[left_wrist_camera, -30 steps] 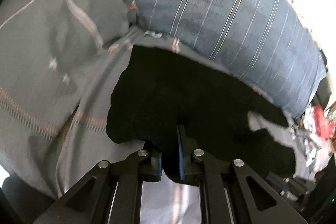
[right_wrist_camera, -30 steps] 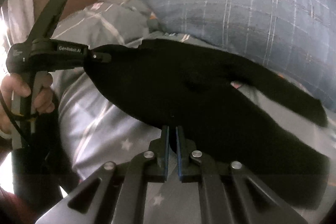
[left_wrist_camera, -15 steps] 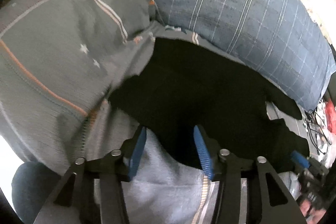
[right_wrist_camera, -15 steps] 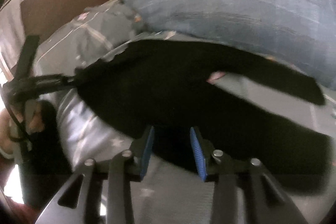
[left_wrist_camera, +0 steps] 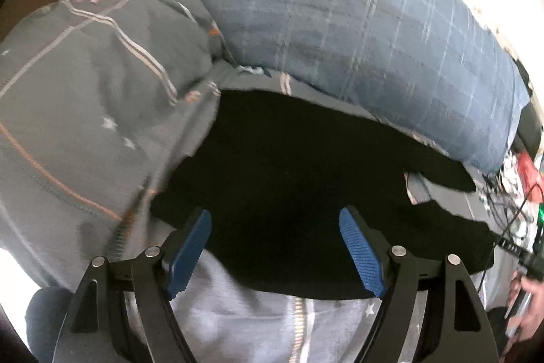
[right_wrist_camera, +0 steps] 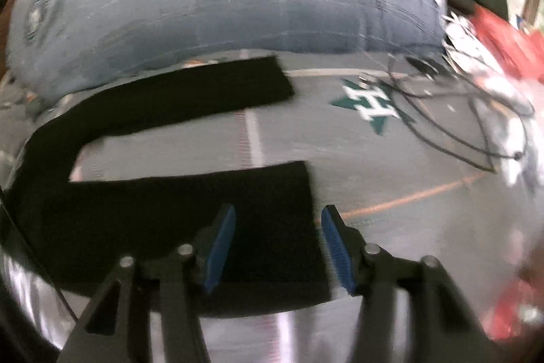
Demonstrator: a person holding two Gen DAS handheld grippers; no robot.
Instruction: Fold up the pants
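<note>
pants (right_wrist_camera: 190,216) solid black | bedsheet (right_wrist_camera: 391,165) grey, white and orange stripes, green-white star logo | pillow (left_wrist_camera: 357,33) blue plaid, dark round crest | gripper pads (left_wrist_camera: 360,252) ribbed blue

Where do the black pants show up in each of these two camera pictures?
Left wrist view: black pants fill the middle, just beyond the open left gripper.
Right wrist view: they lie left of centre, two legs apart, the near leg under the open right gripper.
Shared landmark: the blue checked pillow behind them.
</note>
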